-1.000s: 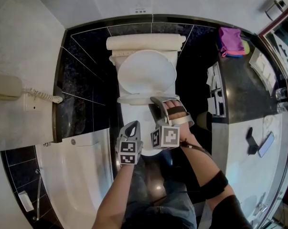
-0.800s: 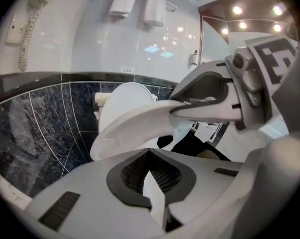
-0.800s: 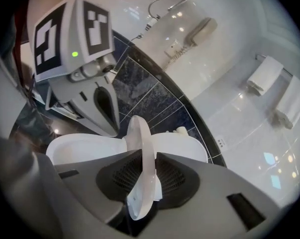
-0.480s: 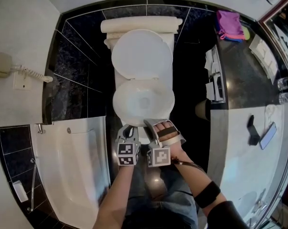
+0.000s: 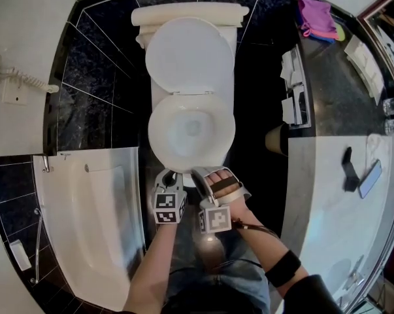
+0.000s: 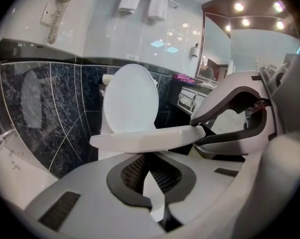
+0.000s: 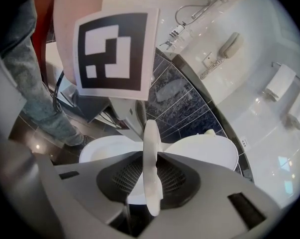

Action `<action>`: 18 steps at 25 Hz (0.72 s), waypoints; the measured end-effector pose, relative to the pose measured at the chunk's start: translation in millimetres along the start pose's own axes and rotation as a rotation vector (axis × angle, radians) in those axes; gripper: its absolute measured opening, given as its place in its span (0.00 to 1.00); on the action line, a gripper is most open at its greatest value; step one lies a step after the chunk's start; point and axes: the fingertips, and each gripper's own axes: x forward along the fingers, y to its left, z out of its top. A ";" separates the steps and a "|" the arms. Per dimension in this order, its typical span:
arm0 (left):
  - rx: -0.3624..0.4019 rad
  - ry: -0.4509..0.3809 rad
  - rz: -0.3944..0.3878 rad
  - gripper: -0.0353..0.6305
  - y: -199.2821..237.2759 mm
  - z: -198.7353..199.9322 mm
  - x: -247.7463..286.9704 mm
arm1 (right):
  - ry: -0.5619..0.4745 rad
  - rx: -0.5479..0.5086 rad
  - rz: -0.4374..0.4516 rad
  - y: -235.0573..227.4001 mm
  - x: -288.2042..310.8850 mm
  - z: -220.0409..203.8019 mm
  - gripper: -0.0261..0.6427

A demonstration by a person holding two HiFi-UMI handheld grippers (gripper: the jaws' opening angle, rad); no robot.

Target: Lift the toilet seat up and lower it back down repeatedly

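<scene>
Head view: toilet seat (image 5: 156,131) lies low over the bowl, ring facing up. Cannot tell whether it rests on the rim. Lid (image 5: 189,54) stands raised against the tank (image 5: 190,13). Right gripper (image 5: 195,173) is at the seat's front edge, with the right hand (image 5: 224,187) strapped into it. Left gripper (image 5: 170,174) sits just beside it on the left, tips pointing at the same front edge. Bathtub (image 5: 85,208) is to the left of the toilet, counter (image 5: 334,175) to the right, with a pink cloth (image 5: 316,18) at its far end.

Left gripper view: seat (image 6: 145,141) shows as a flat white slab running level across the frame, just past the jaw tips. Left gripper (image 6: 147,158) has its jaws closed tip to tip with nothing between the pads. The right gripper (image 6: 200,132) meets the slab's right end. Lid (image 6: 130,98) is upright behind. Wall phone (image 6: 60,4) is at upper left.

Right gripper view: camera is rolled, so the seat rim (image 7: 151,148) appears edge-on as a thin white band. The band runs straight between the jaws. Right gripper (image 7: 152,173) is partly open, about the rim's thickness, with both pads clamped on the seat's front edge. Bowl (image 7: 107,151) shows on one side of the band, lid (image 7: 204,153) on the other. The left gripper's marker cube (image 7: 115,49) fills the upper left
</scene>
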 end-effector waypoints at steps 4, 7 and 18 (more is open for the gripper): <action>-0.005 0.030 0.004 0.05 -1.9 -34.0 3.0 | -0.017 0.077 -0.016 21.4 -12.0 -9.3 0.06; 0.002 0.077 -0.003 0.05 -5.6 -72.4 9.7 | -0.004 0.168 -0.061 26.8 -13.7 -33.4 0.06; 0.073 0.225 -0.065 0.04 -15.1 -198.8 50.4 | 0.128 0.510 -0.119 60.6 32.9 -146.2 0.06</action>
